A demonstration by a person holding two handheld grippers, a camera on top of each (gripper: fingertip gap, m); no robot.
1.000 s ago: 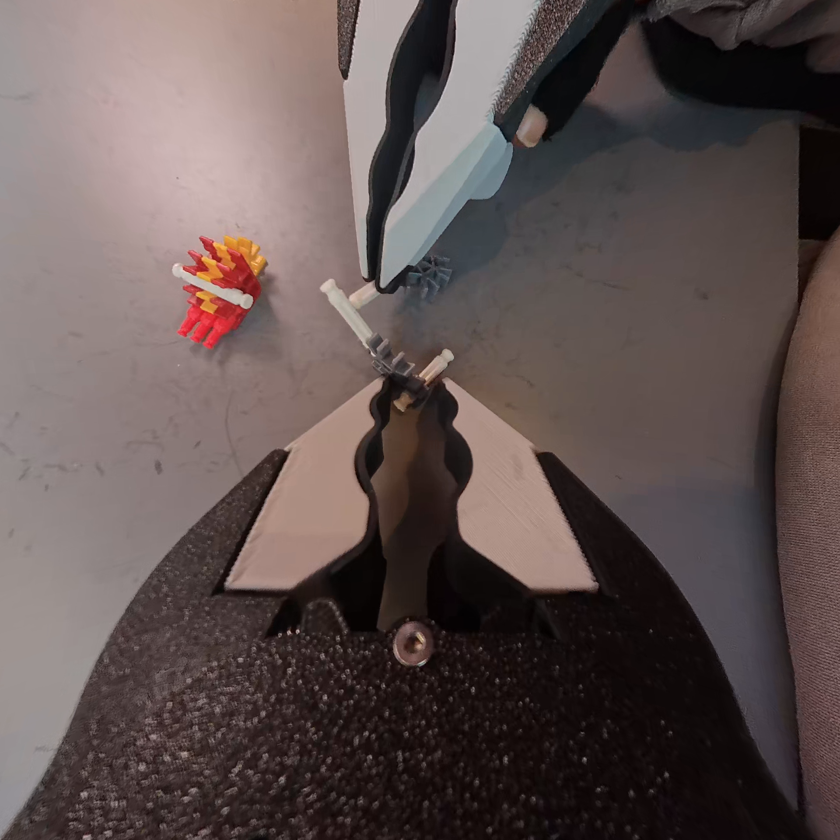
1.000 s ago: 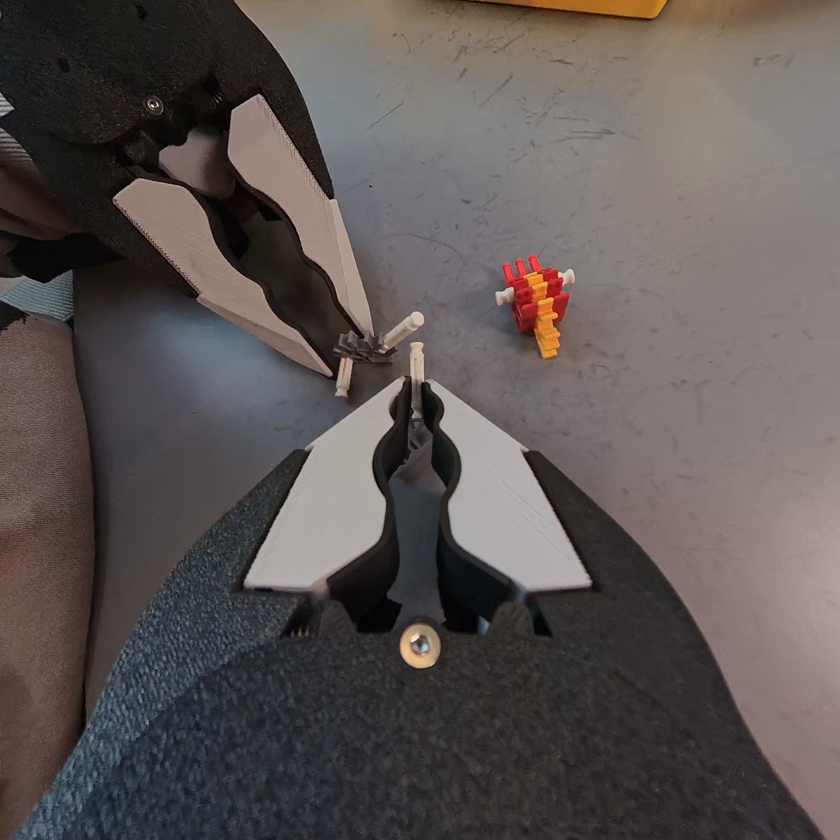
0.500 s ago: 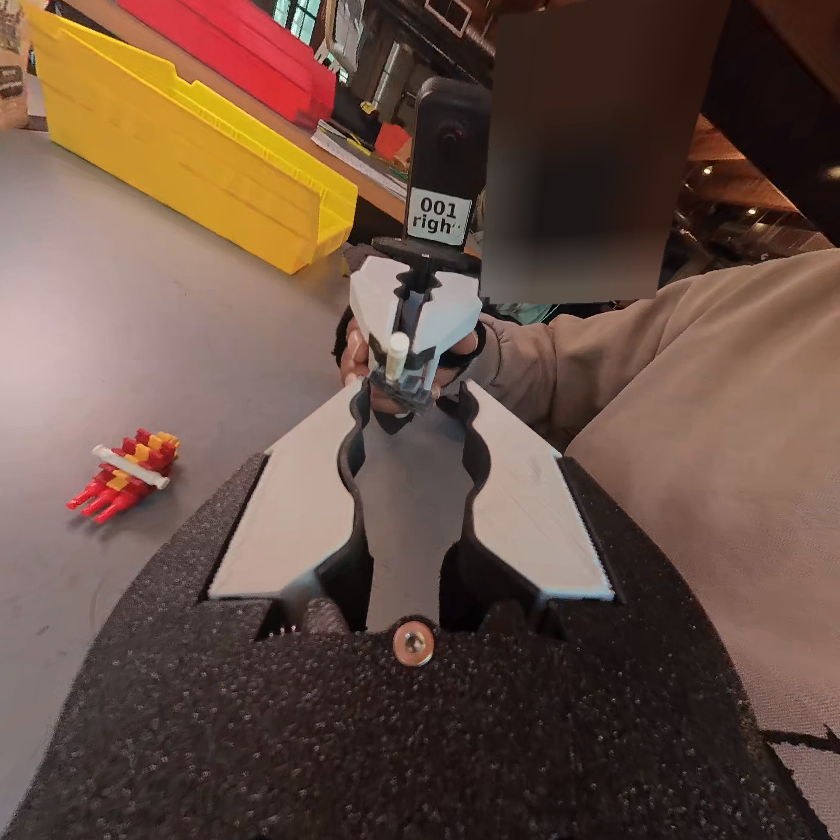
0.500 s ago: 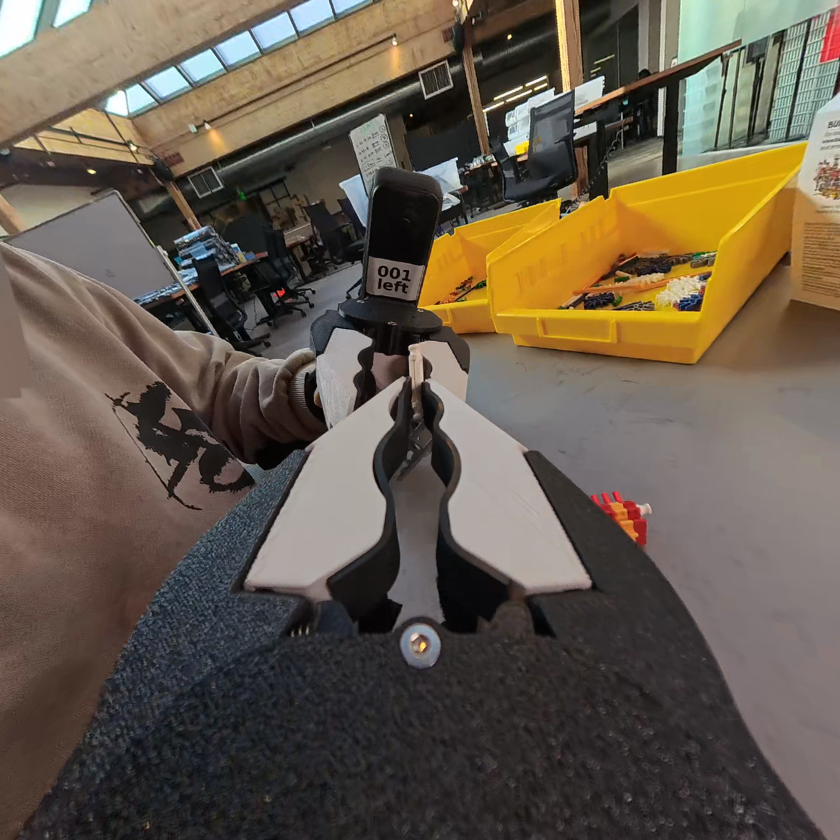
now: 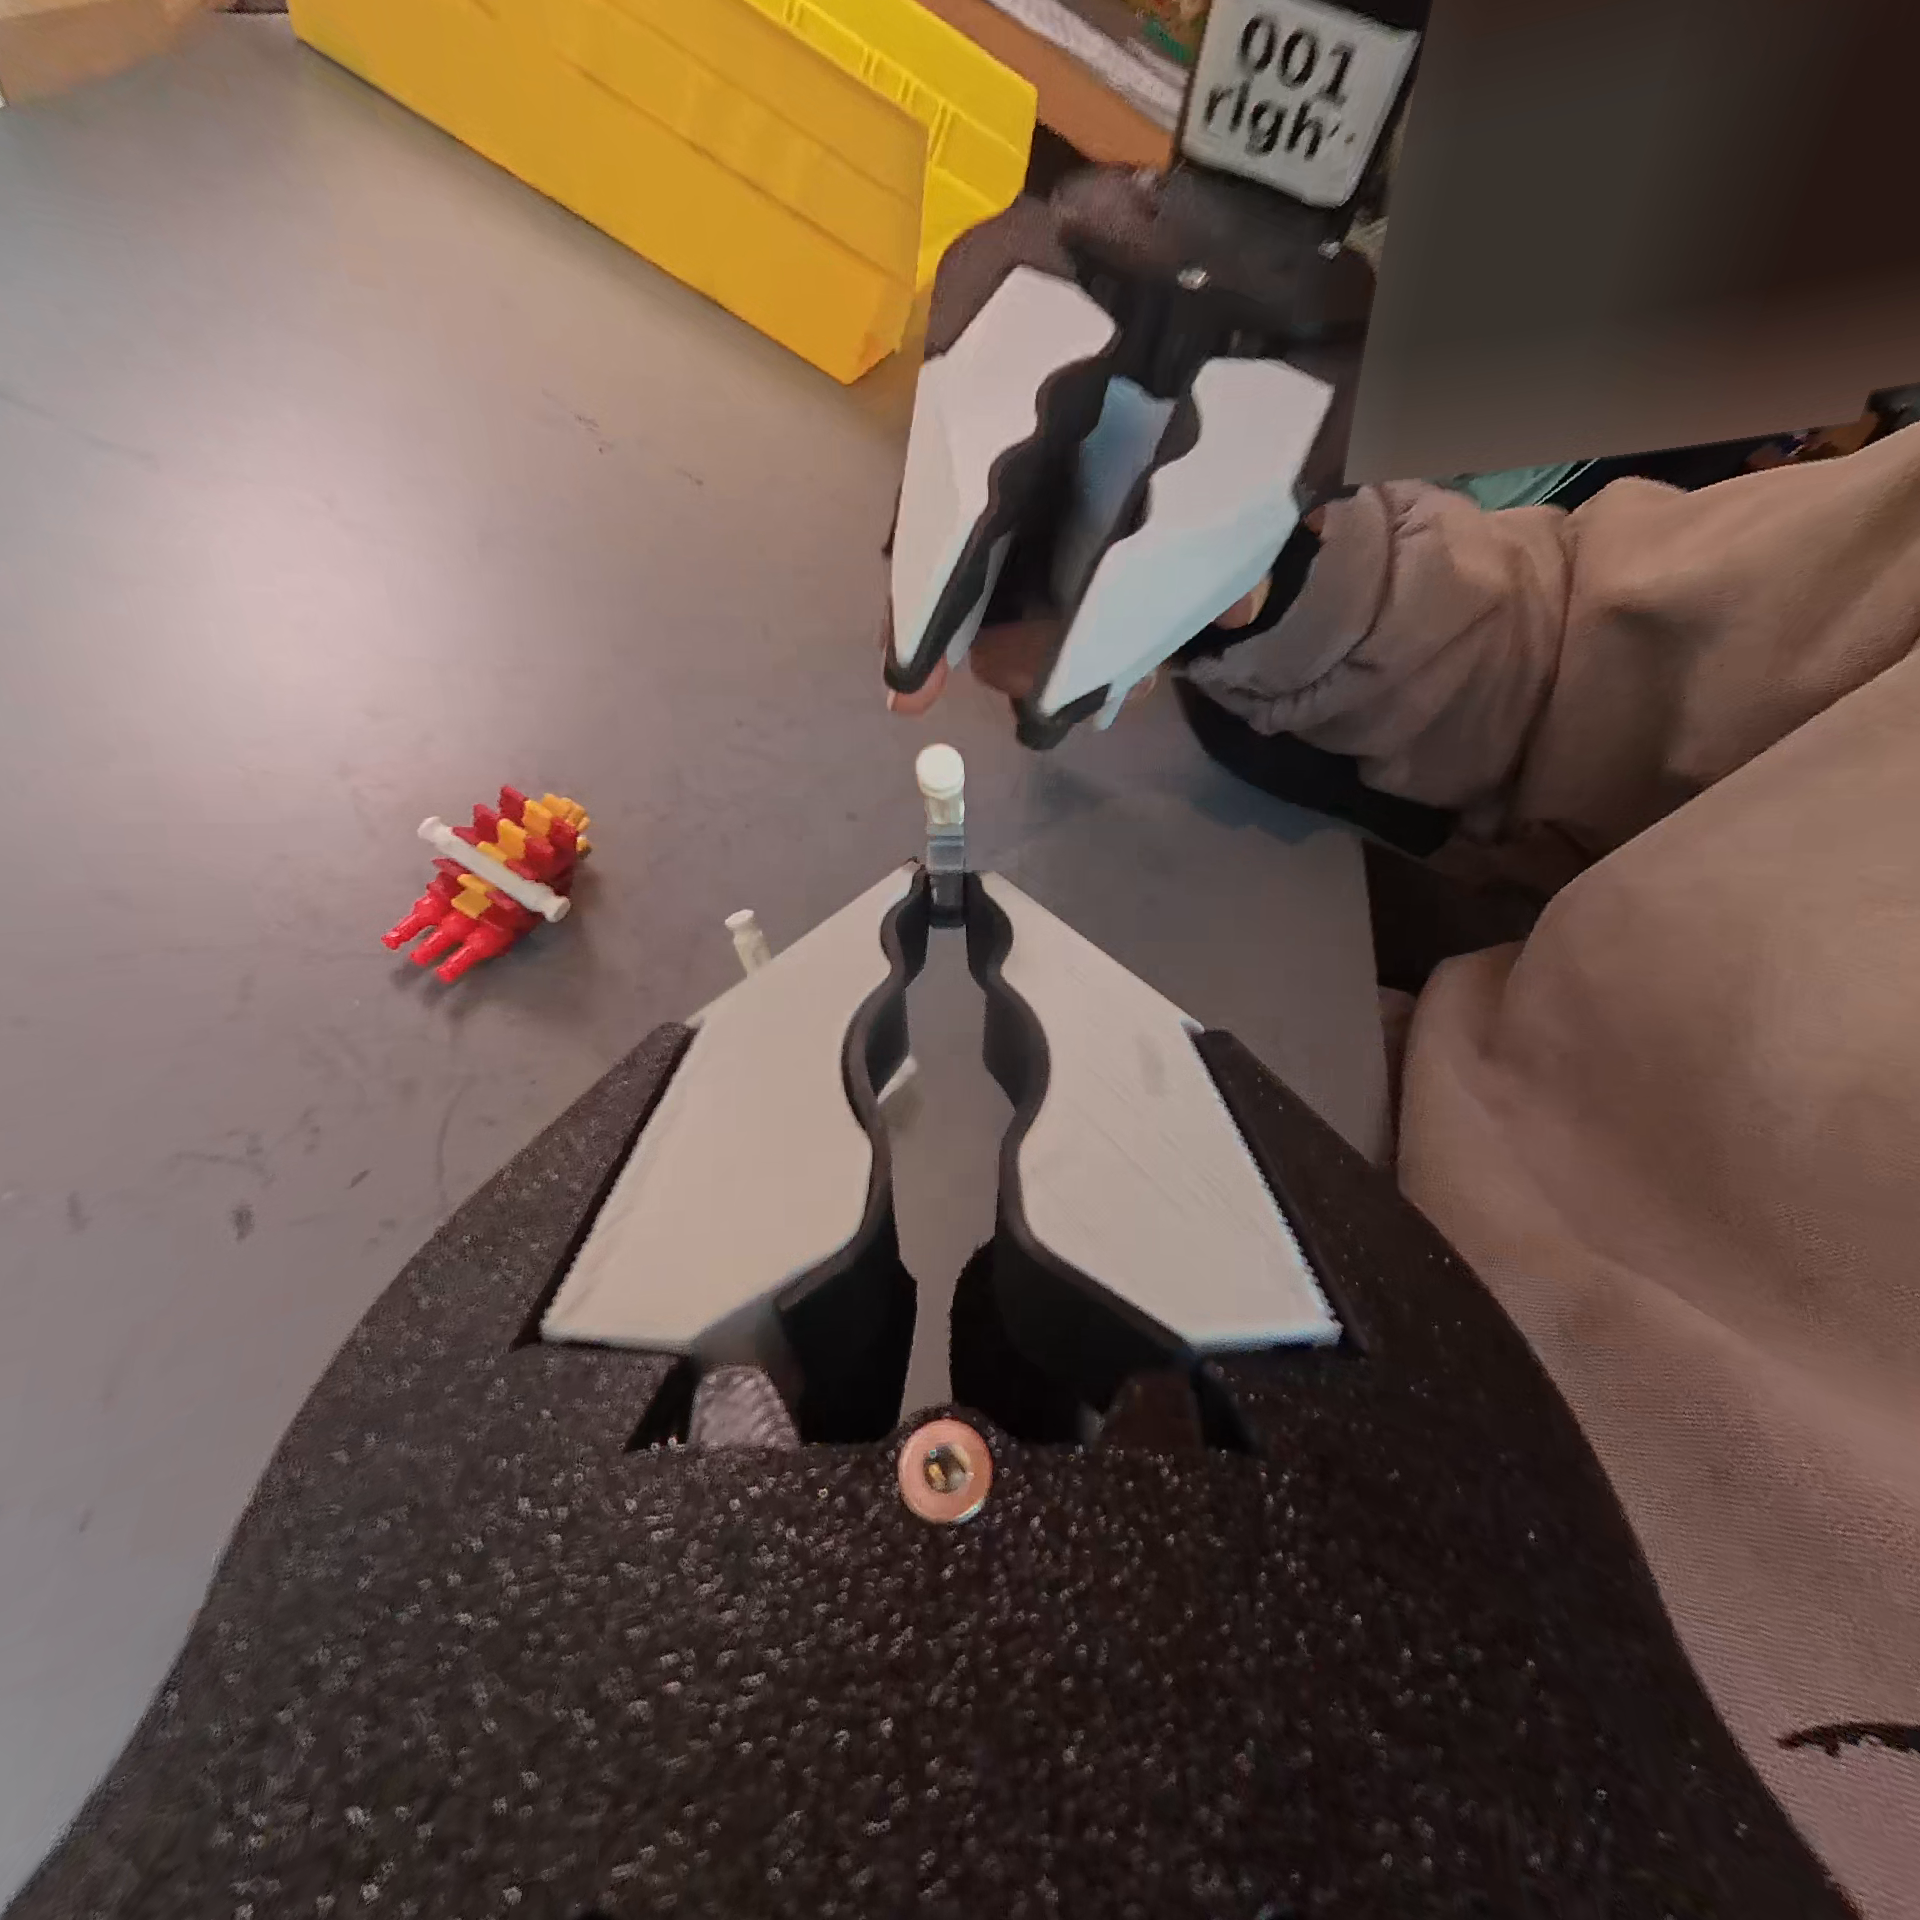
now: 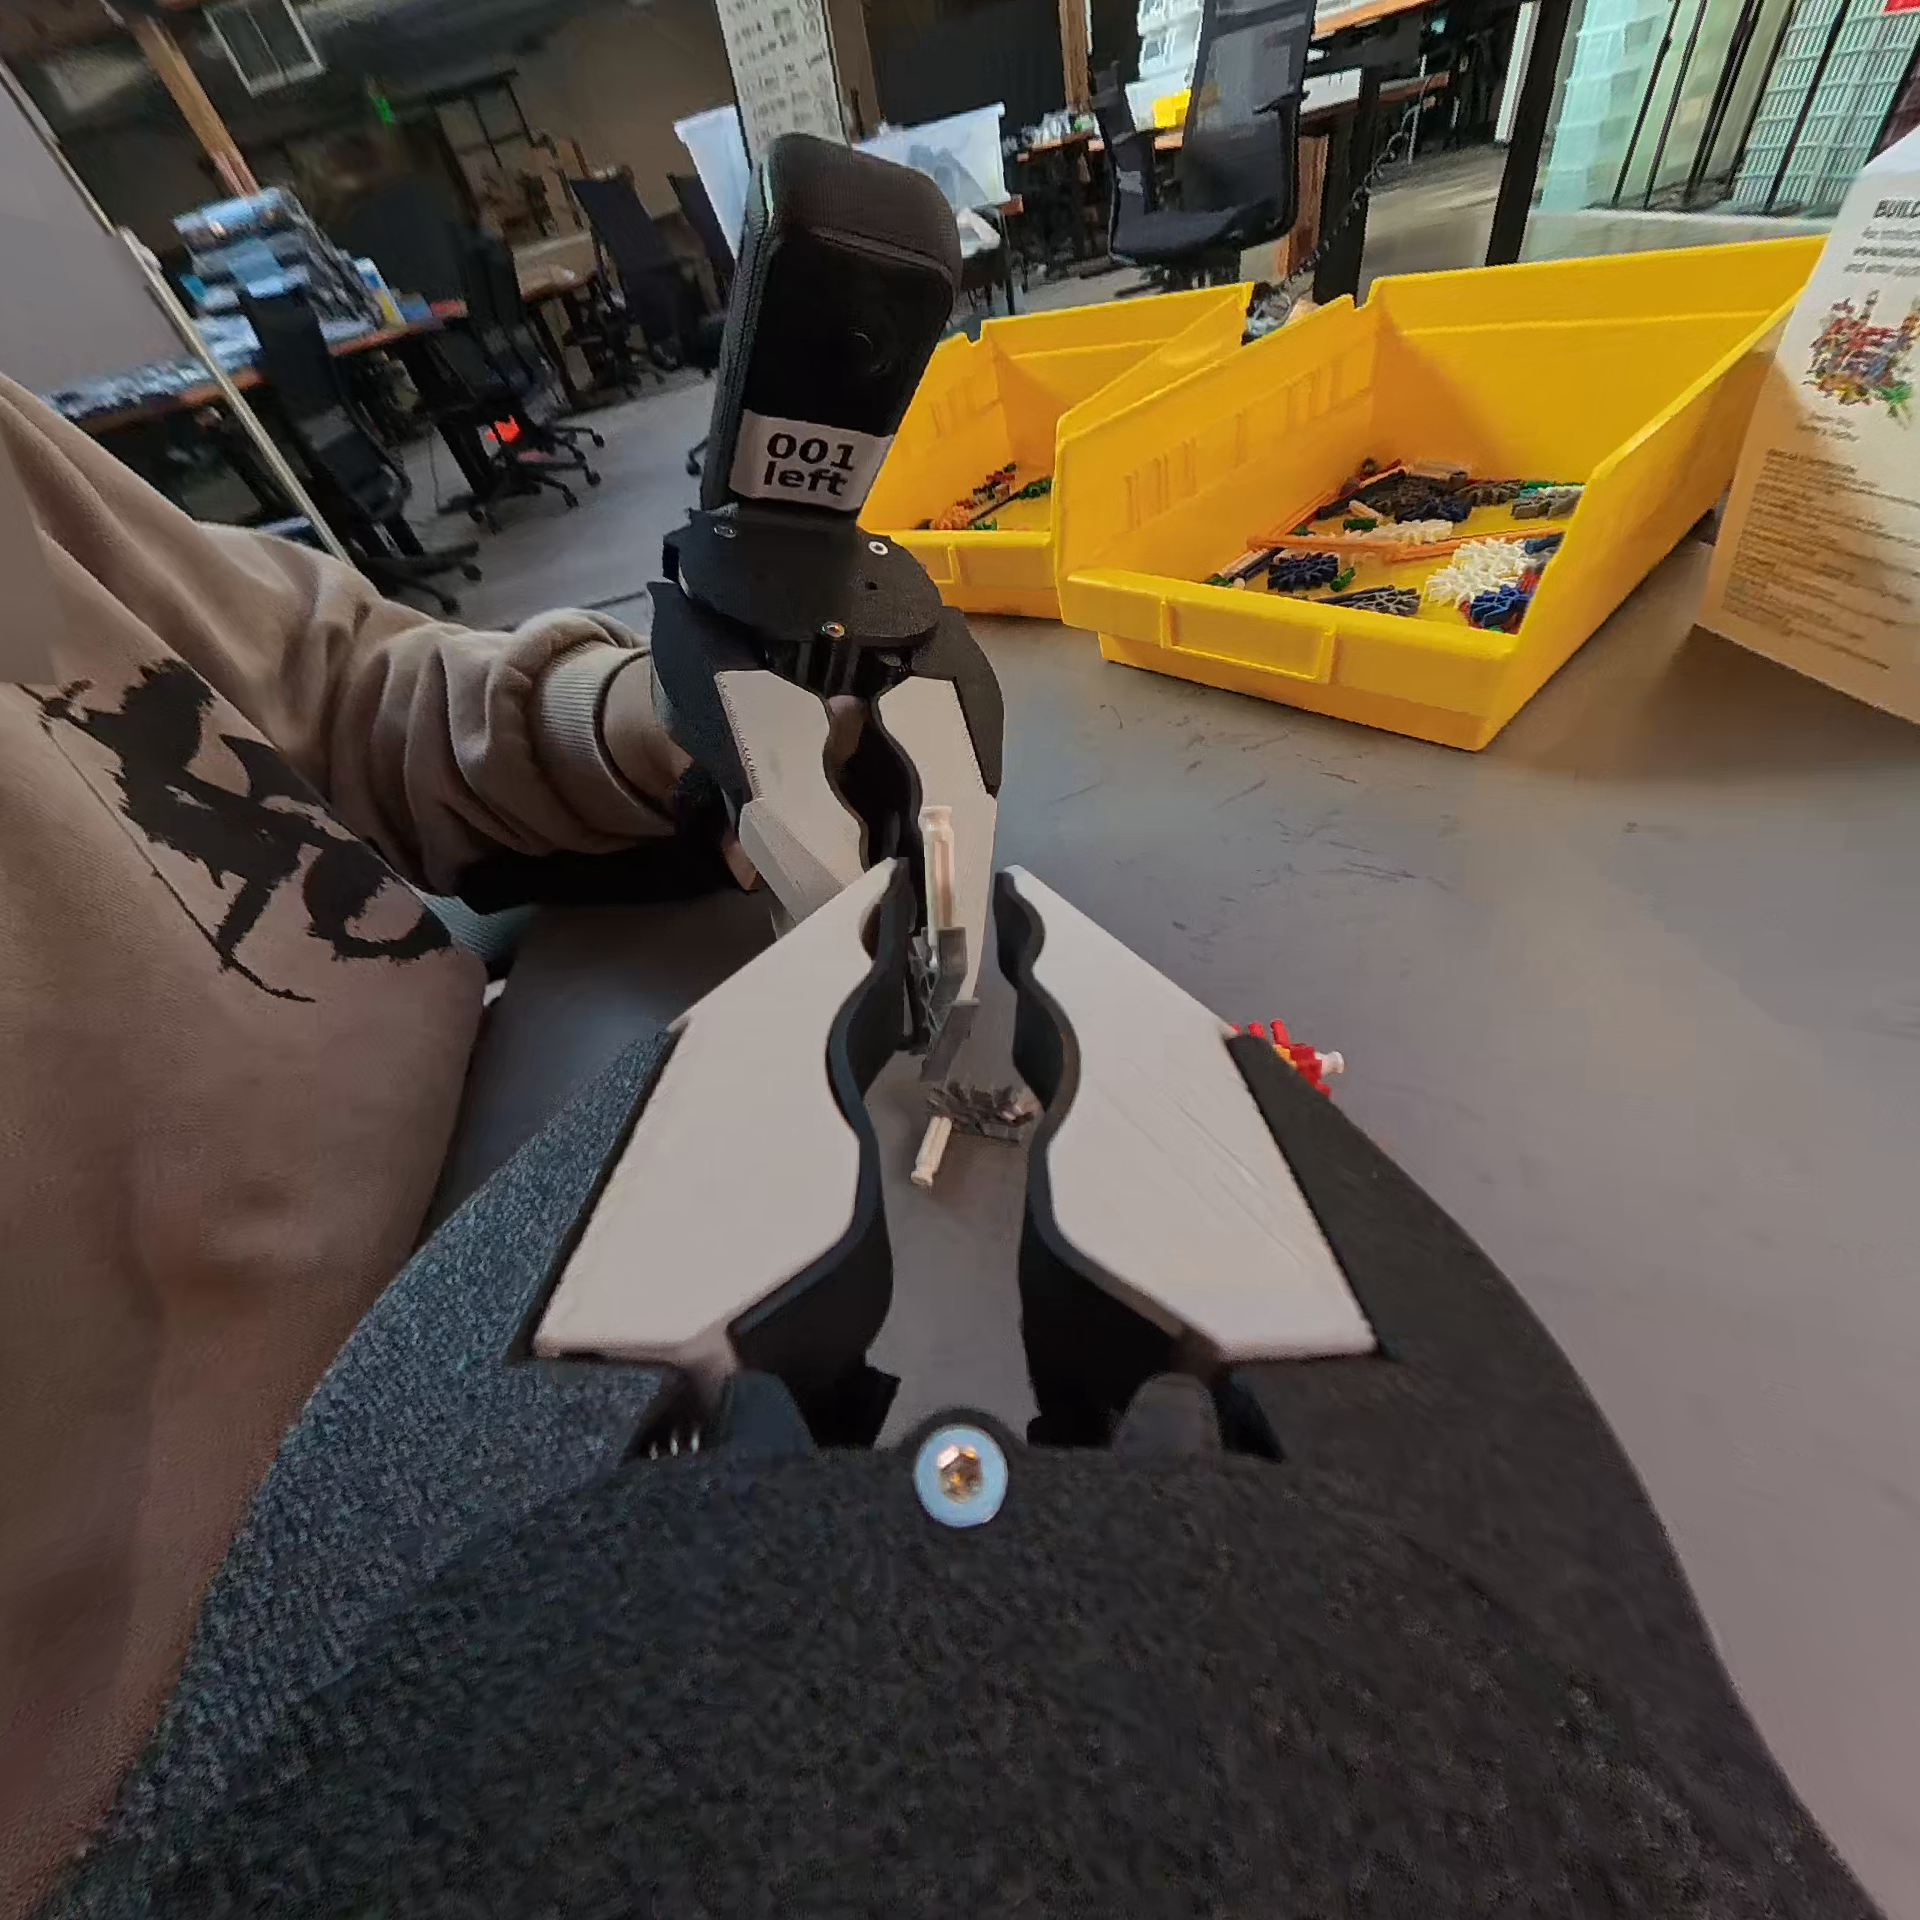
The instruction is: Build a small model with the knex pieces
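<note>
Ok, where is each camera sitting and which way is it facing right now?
Left wrist view: on the left tool, angled down over the table toward the open right tool; a sleeve shows.
Right wrist view: on the right tool, facing the left tool, the person's torso and yellow bins.
Shared: both tools, the held white rod piece, the red-yellow cluster.

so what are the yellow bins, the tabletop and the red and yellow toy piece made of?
Yellow bins: moulded plastic by the look, glossy with rounded lips. Tabletop: hard, smooth grey surface, matte, scuffed and scratched; exact material unclear. Red and yellow toy piece: small shiny snap-together plastic parts with a white rod across.
</note>
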